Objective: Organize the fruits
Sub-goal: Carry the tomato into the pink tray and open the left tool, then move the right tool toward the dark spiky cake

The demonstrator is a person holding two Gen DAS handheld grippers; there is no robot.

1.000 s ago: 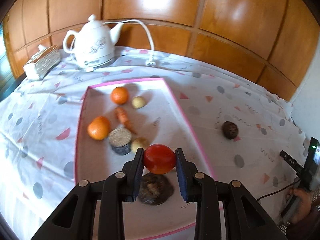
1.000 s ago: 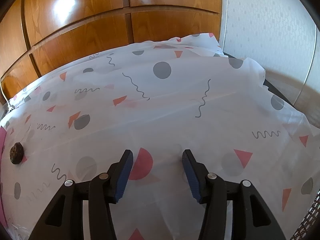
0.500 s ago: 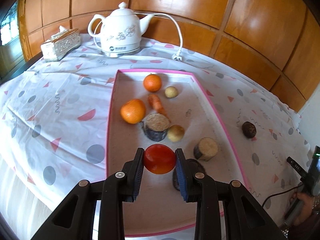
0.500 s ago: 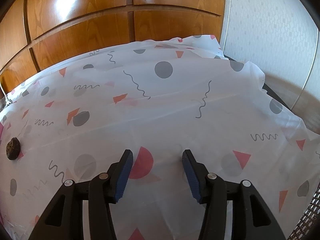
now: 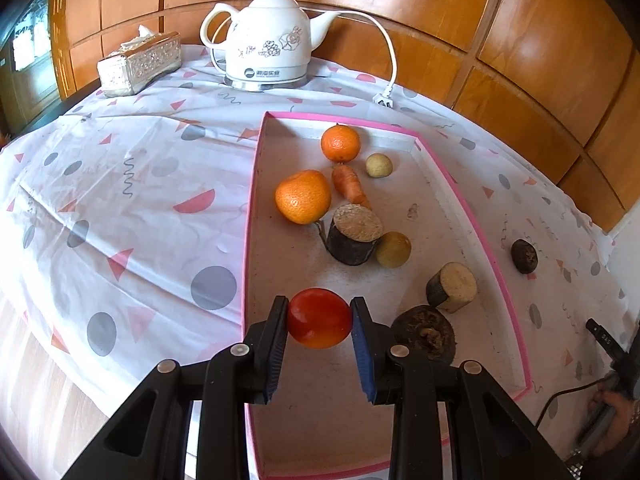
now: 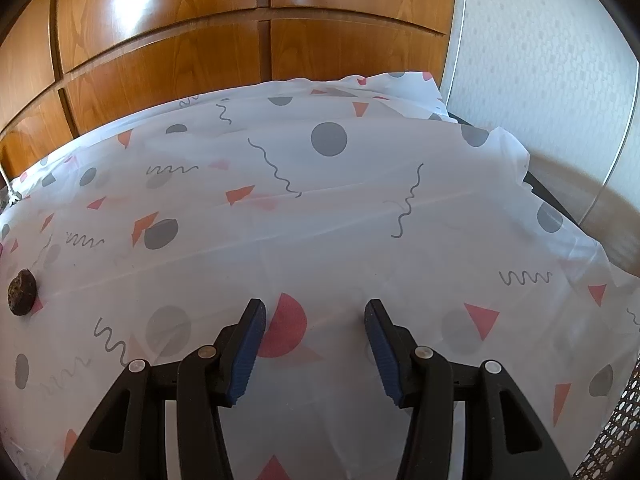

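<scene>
My left gripper [image 5: 319, 330] is shut on a red tomato [image 5: 319, 323] and holds it above the near left part of a pink-rimmed tray [image 5: 249, 216]. In the tray lie two oranges [image 5: 303, 197], a carrot [image 5: 349, 184], two small yellowish fruits [image 5: 393, 249], two cut stumps [image 5: 354, 234] and a dark round fruit [image 5: 424, 336]. A dark fruit [image 5: 524, 255] lies on the cloth right of the tray; it also shows in the right wrist view [image 6: 22, 292]. My right gripper [image 6: 315, 332] is open and empty over the patterned cloth.
A white electric kettle [image 5: 266, 50] with a cord and plug [image 5: 385, 98] stands at the back. A tissue box [image 5: 138, 63] sits at the back left. Wooden panels back the table; the cloth's right edge [image 6: 560, 208] drops off near a white wall.
My left gripper, still holding the tomato, has pulled back and swung left, so more of the tray and the table's left side shows. The right gripper has barely moved.
</scene>
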